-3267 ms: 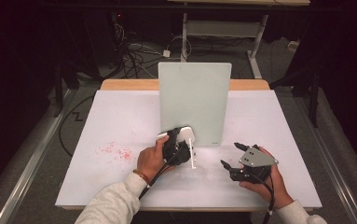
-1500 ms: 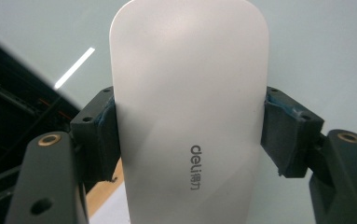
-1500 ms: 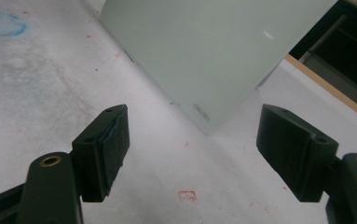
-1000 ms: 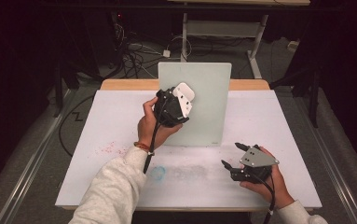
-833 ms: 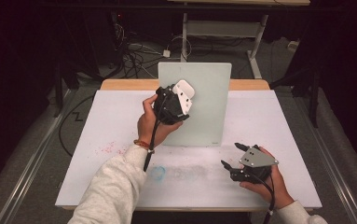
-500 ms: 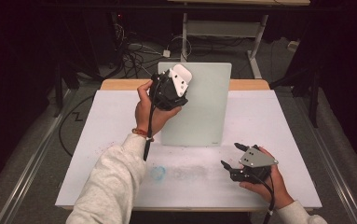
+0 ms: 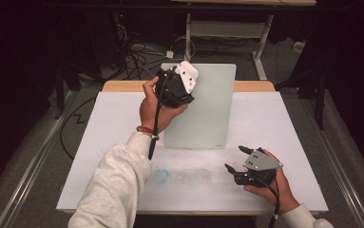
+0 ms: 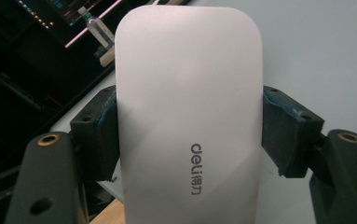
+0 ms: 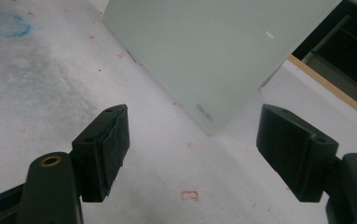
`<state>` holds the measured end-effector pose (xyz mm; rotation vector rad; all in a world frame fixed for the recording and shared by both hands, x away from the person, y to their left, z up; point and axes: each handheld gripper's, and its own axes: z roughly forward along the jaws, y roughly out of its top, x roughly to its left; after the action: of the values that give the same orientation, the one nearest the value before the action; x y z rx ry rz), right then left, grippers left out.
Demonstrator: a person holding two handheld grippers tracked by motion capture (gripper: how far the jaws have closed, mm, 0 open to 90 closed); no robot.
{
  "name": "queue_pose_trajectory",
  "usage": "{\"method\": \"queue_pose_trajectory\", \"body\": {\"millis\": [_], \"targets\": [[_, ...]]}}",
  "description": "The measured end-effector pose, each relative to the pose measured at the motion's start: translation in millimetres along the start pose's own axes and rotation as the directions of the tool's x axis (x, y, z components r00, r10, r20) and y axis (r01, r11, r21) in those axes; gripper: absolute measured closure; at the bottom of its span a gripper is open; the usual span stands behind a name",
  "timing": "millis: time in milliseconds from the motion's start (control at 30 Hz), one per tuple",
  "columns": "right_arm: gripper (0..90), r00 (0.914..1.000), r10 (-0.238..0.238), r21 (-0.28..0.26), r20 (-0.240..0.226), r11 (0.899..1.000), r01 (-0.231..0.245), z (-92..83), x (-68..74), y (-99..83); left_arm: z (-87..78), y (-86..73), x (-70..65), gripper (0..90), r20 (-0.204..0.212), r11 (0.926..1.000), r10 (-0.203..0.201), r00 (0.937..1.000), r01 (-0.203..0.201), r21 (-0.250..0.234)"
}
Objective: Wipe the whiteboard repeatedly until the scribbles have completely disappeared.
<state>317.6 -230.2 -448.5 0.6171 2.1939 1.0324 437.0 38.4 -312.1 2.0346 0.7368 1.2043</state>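
Observation:
A white eraser (image 7: 187, 76) marked "deli" (image 8: 188, 116) is clamped between the pads (image 8: 283, 130) of my left gripper (image 7: 175, 88). That gripper is raised against the upper left corner of an upright pale green board (image 7: 208, 109). The board's surface also lies behind the eraser (image 8: 316, 46). My right gripper (image 7: 234, 159) rests low over the table's front right, its jaws wide apart with nothing between them (image 9: 192, 140). It faces the board's lower corner (image 9: 213, 51).
The white table (image 7: 284, 118) carries a blue smear (image 7: 160, 176) and a grey smudged patch at the front middle, plus small red specks (image 9: 190, 195). Cables and a desk frame (image 7: 227, 28) lie on the floor beyond the far edge.
My left gripper has lifted the eraser from near the foot of the board up to the board's upper left corner. The right gripper has stayed put.

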Motion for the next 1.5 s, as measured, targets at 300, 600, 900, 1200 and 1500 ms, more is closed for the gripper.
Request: {"method": "queue_pose_trajectory", "body": {"millis": [300,600,900,1200,1500], "targets": [[26.2,1.0,-0.006,0.002,0.005,1.0,0.006,-0.1,1.9,1.3,2.6,-46.9,-44.3,28.6,0.009,0.9931,0.113,0.9936,-0.113,0.031],[26.2,0.9999,-0.01,0.009,0.002,1.0,0.01,2.1,2.9,0.8,1.2,-85.8,-67.2,28.6,0.062,0.9873,0.145,0.9875,-0.148,0.057],[26.2,0.9999,-0.002,0.007,0.013,1.0,0.002,1.0,1.3,0.7,-12.7,-108.8,-62.6,28.8,0.159,0.9943,0.09,0.9832,-0.098,0.042],[26.2,0.9997,0.007,0.006,0.024,1.0,-0.007,2.5,-1.4,1.1,-34.5,-125.2,-47.9,28.9,0.257,0.9954,0.079,0.963,-0.09,0.033],[26.2,0.9996,0.004,0.023,0.028,1.0,-0.004,4.0,-0.2,-0.6,-51.5,-132.6,-39.0,28.9,0.382,0.9922,0.084,0.9206,-0.112,0.053]]}}
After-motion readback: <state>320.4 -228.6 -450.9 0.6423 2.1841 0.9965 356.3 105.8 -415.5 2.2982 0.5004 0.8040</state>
